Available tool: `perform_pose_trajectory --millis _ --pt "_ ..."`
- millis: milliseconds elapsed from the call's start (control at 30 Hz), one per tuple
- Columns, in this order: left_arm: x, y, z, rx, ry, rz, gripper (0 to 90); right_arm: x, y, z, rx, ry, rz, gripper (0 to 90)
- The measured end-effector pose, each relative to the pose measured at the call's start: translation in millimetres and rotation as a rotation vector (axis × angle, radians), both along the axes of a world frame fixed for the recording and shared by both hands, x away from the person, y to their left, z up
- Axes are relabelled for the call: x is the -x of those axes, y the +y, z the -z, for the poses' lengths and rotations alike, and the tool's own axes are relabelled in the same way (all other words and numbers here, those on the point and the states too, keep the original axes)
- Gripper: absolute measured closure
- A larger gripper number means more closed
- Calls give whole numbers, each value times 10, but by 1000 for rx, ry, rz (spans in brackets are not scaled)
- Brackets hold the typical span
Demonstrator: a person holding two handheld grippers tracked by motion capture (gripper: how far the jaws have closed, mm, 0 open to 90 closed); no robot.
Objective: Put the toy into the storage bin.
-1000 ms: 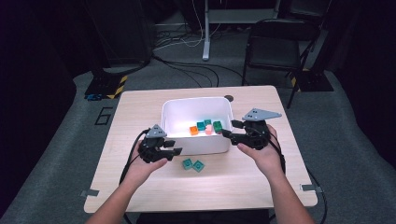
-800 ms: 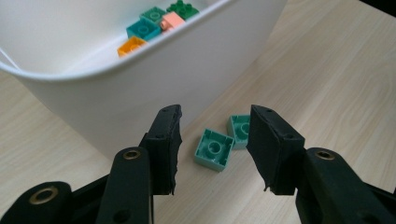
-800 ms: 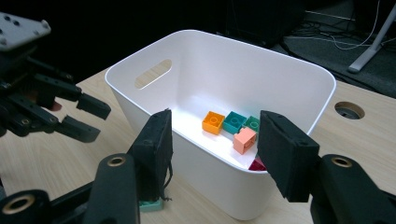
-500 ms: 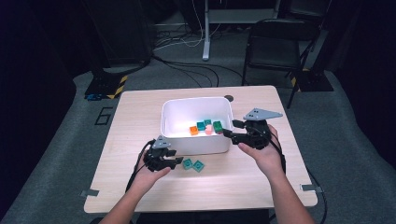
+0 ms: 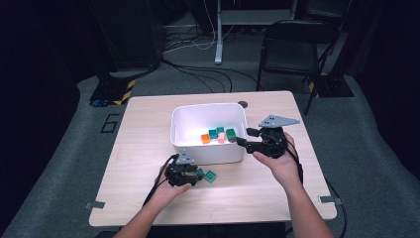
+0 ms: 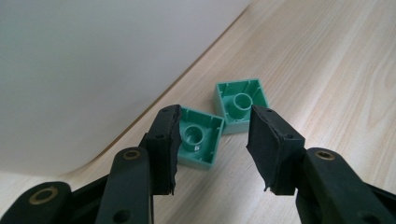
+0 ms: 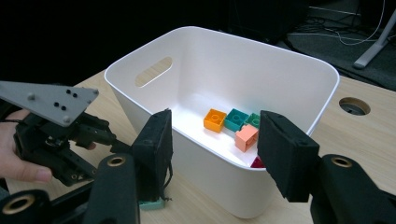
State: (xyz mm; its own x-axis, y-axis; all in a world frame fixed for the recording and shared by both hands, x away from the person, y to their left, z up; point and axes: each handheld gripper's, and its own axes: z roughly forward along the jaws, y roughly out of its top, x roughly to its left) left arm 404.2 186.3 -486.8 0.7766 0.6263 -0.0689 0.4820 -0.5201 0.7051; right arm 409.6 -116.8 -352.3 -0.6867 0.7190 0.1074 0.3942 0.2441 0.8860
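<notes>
Two green bricks lie upside down on the table in front of the white bin. My left gripper is open, low over the nearer green brick, which sits between its jaws; the second green brick lies just beyond. From above, the left gripper is beside that second brick. My right gripper is open and empty at the bin's right rim. Inside the bin lie an orange brick, a teal brick and a pink brick.
The bin's white wall stands close on the left of the left gripper. A round cable hole is in the tabletop behind the bin. A folding chair and floor cables lie beyond the table's far edge.
My left gripper has moved right along the bin's front and down to the two green bricks. The right gripper has stayed at the bin's right rim.
</notes>
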Motion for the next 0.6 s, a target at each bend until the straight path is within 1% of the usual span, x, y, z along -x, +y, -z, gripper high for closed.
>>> perform_pose_trajectory --millis 33,67,200,233,300,367,400,500,600 --pt "0 0 0 0 0 0 525 2 -6 -4 -2 0 0 448" --pt "-3 -32 29 10 -1 -1 517 1 -10 -6 -3 -2 0 448" --pt "0 -74 65 8 -7 9 515 -1 0 -1 0 1 -1 446" --pt "3 -81 69 14 -1 8 515 -2 2 1 0 1 -4 446" --pt "2 -86 71 13 -3 11 515 -3 5 3 -1 4 -7 446" --pt "3 -102 80 9 -1 13 515 -6 4 5 -3 6 -9 446" --pt "2 -109 93 -4 9 17 515 -6 1 4 -4 6 -8 446" --pt "16 -115 105 -11 17 21 513 -5 -5 1 -7 4 -7 447" --pt "84 -115 104 -26 14 30 491 -2 -15 -2 -12 5 -4 447"
